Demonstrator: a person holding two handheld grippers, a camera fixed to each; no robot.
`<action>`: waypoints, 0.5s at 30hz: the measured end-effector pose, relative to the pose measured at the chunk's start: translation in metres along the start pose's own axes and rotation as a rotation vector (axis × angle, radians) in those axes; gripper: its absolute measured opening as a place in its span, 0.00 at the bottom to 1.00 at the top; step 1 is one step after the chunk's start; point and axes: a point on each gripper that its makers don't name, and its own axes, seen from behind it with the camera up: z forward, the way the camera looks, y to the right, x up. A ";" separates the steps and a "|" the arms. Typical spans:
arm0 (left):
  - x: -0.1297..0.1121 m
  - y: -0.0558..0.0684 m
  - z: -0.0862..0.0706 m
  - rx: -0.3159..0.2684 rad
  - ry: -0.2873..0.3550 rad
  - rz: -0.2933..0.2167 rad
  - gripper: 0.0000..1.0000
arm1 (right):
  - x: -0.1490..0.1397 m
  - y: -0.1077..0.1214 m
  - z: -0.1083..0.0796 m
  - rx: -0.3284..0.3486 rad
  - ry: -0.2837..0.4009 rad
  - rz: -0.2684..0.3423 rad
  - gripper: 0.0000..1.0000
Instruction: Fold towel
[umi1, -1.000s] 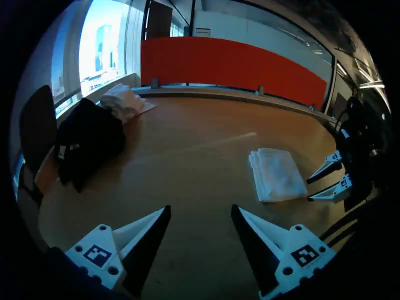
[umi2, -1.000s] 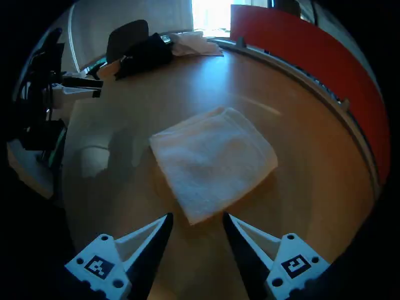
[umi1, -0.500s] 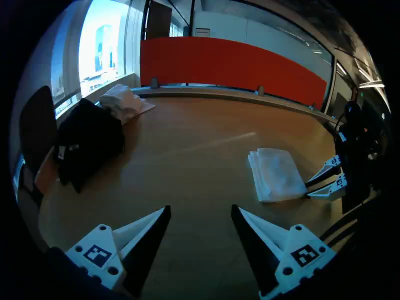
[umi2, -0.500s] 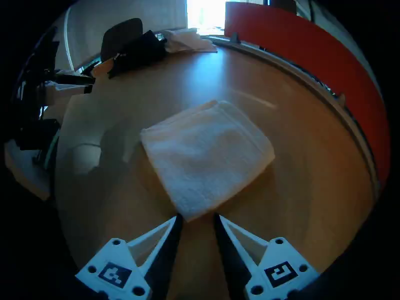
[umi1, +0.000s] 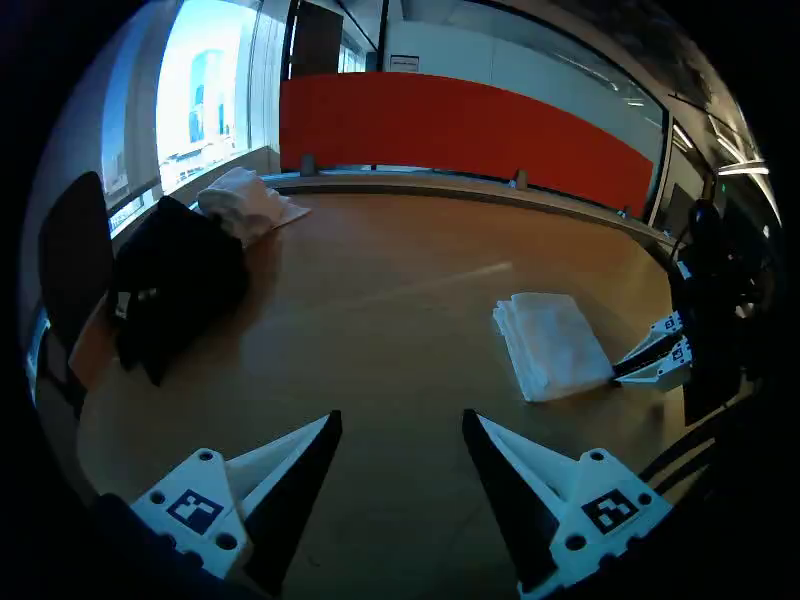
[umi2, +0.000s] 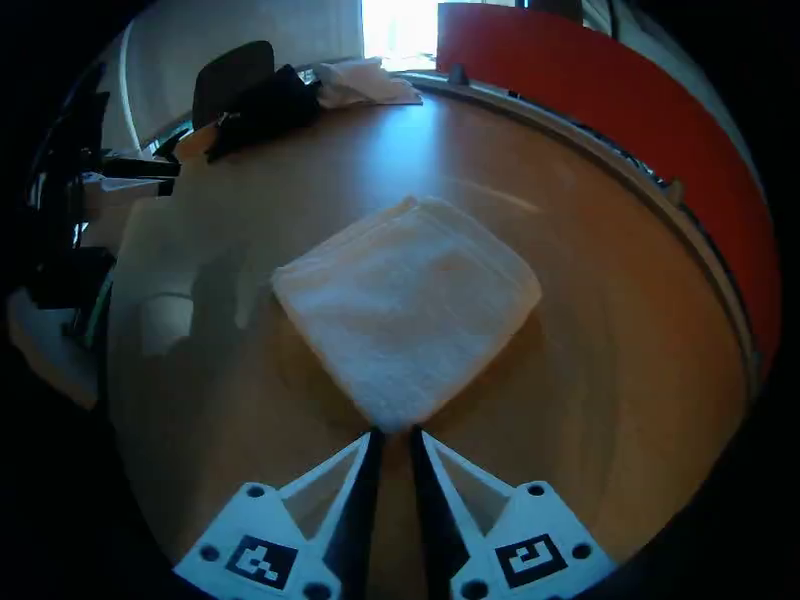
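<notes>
Holds the right gripper (umi2: 394, 436) at a thin slit, tips right at the near corner of the towel (umi2: 405, 305). Cannot tell whether pinching that corner or merely touching it. Finds the towel folded and flat on the table (umi2: 600, 330), straight ahead of those jaws and spreading away from the tips.

Spreads the left gripper (umi1: 400, 418) wide over bare wood, gripping nothing. Puts the towel ahead and to the right of these jaws, well apart from them, with the right gripper at the corner on its far right. Shows a black bag (umi1: 175, 280) ahead to the left, a white cloth (umi1: 240, 200) just beyond it, then a red panel (umi1: 460, 130) along the far edge.
</notes>
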 end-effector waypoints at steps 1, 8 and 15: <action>0.000 0.000 0.000 0.000 0.000 0.000 0.89 | 0.000 0.000 0.000 0.002 0.001 0.005 0.16; 0.000 0.000 -0.001 0.000 0.001 0.000 0.89 | 0.001 0.001 -0.001 0.006 0.006 0.032 0.15; -0.001 -0.001 -0.001 0.000 -0.001 -0.001 0.89 | 0.006 0.001 -0.004 0.003 0.024 0.026 0.15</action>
